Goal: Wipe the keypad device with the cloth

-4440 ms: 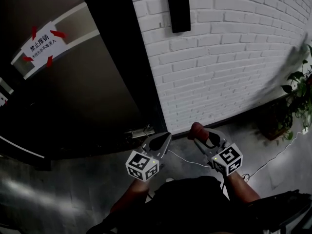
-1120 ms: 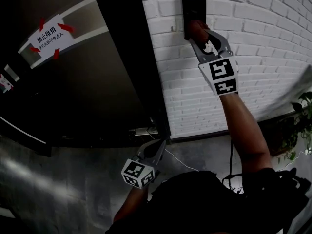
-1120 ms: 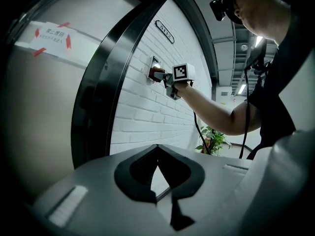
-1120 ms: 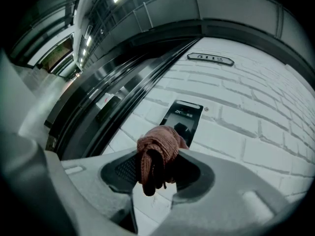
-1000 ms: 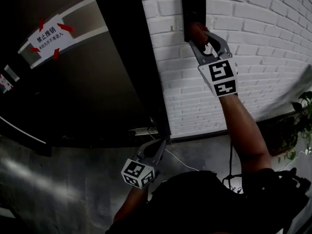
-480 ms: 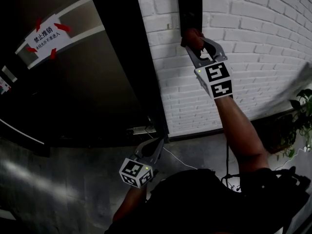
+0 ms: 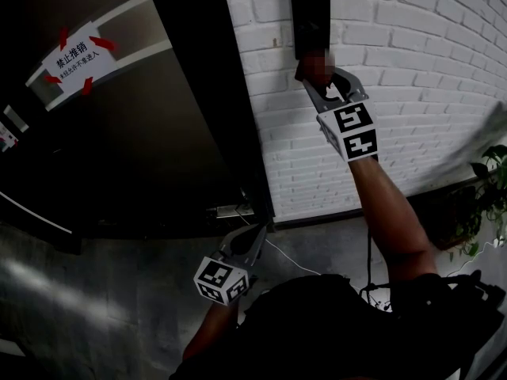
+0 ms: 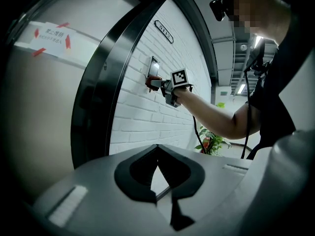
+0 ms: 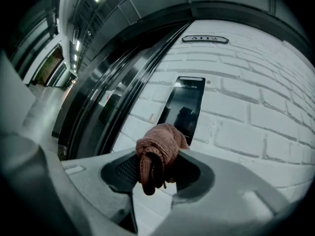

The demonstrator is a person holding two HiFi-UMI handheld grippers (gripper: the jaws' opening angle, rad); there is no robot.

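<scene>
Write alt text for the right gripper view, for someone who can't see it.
The right tongs are shut on a bunched reddish-brown cloth, raised in front of the lower end of a glossy black keypad device mounted on a white brick wall. A dark door frame runs along the left.

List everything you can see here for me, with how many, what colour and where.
keypad device: one, black, on the brick wall
cloth: one, reddish-brown, in the right gripper, by the keypad device's lower end
brick wall: one, white, right of the door
door: one, dark, left
paper notice: one, white with red tape, on the door
number plate: one, dark, above the keypad device
potted plant: one, green, far right
cable: one, white, on the floor
right gripper: one, grey, raised, shut on the cloth
left gripper: one, grey, held low, shut, empty
</scene>
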